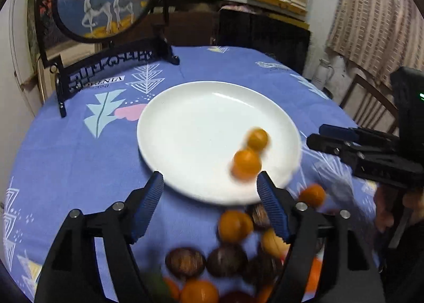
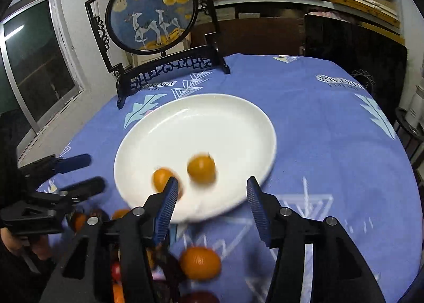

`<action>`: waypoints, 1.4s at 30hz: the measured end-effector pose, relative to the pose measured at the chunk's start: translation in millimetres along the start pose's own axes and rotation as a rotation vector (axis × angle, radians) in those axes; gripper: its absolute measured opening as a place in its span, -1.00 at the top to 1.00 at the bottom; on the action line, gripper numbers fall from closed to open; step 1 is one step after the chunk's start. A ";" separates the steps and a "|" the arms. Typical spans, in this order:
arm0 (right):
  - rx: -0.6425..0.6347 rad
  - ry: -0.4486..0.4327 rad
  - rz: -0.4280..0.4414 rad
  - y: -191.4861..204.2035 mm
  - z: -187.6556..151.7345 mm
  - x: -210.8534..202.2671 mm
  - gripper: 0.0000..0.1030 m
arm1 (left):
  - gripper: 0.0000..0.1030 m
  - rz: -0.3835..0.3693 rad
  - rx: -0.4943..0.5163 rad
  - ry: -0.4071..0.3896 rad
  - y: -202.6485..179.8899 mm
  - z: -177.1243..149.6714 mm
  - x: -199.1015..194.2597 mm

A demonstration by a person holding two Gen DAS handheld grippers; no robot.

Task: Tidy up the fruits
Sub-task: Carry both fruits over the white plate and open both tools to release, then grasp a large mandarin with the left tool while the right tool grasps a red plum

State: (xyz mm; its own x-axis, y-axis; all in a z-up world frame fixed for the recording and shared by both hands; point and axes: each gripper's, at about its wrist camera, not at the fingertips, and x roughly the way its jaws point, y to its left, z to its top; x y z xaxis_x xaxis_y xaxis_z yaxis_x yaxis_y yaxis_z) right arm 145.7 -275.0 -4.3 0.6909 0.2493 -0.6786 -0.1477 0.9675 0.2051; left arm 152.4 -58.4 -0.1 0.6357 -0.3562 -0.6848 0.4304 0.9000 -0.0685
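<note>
Fruits are partly sorted: the white plate (image 1: pixel 185 123) on the blue tablecloth (image 1: pixel 79 160) carries only two small oranges (image 1: pixel 246 164), blurred near its front edge. By my reading most remain, a pile of oranges and dark brown fruit (image 1: pixel 226 263) beside the plate. Left claw (image 1: pixel 210 189) and right claw (image 2: pixel 210 191) both gape apart, holding nothing.
</note>
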 end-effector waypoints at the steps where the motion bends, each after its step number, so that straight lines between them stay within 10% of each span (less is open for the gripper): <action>1: 0.007 -0.001 -0.002 -3.2 -5.5 -5.0 -0.09 | -0.38 0.000 0.020 -0.007 -3.5 -10.6 -10.9; 16: 0.092 0.010 -0.023 -14.1 -102.4 -52.5 -0.17 | -0.38 -0.082 0.118 0.006 -49.4 -142.4 -99.7; 26: 0.059 -0.003 -0.025 -7.0 -115.7 -71.5 -0.17 | 0.18 0.013 0.135 0.009 -65.8 -153.5 -72.0; 42: -0.043 0.072 -0.009 13.4 -98.0 -31.2 0.08 | 0.18 -0.023 0.070 -0.036 -46.7 -139.3 -89.8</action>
State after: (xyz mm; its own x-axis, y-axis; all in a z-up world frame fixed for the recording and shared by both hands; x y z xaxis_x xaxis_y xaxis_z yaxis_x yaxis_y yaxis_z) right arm 52.8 -265.7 -49.5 0.6401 0.2410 -0.7295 -0.1726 0.9704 0.1691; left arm -14.1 -33.5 -36.5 0.6477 -0.3864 -0.6567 0.4879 0.8723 -0.0322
